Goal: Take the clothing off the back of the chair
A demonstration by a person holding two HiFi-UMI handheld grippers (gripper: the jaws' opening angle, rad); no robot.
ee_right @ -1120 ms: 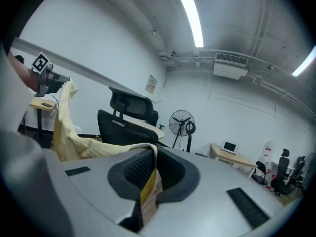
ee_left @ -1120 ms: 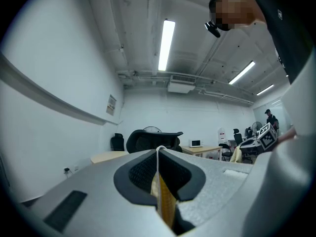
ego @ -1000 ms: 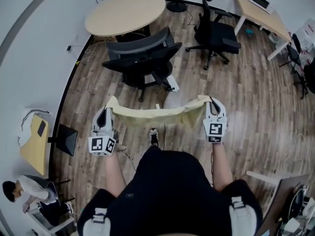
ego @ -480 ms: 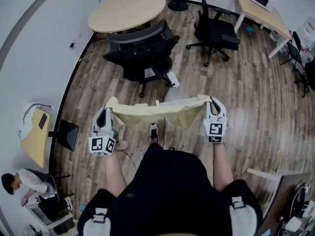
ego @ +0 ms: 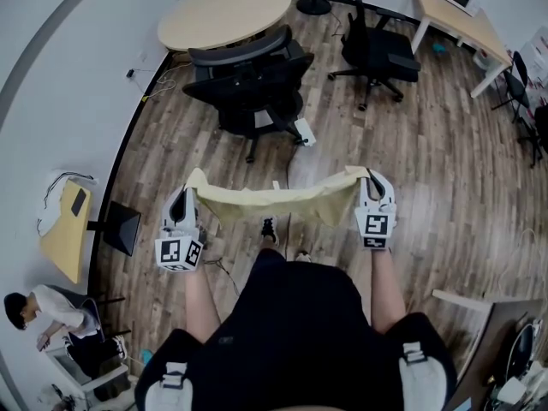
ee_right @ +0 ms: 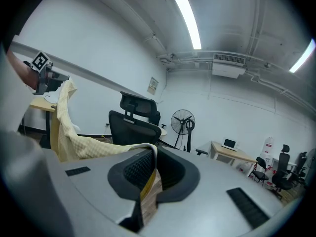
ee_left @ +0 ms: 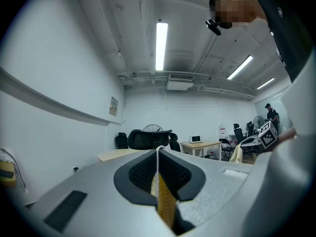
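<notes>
Head view. The pale yellow waffle-knit garment (ego: 274, 199) is off the black mesh-back office chair (ego: 248, 80) and hangs in the air between my two hands. It is strung from the left tongs (ego: 190, 191) to the right tongs (ego: 366, 178), with a shallow sag in the middle. The chair stands well apart, ahead of me. Below the cloth is the brown wooden floor (ego: 428, 144).

Risks as I judge them:
- Each side is only a thin pinch near a top corner. If I spread my hands further, the tension could pull a corner out.
- If one side lets go, the garment swings down onto the floor or across my feet.
- The loose lower hem on the right droops. It could catch on my legs if I step forward.

Left gripper view. The left tongs are closed tight, black pads together on a narrow fold of yellow fabric with a pale seam edge. There is very little cloth past the pads, so this is the weaker hold.

Right gripper view. The right tongs are likewise clamped on the cloth's edge. From there the garment runs out to the left, up to the other tongs, with the chair behind it and not touching it.
</notes>
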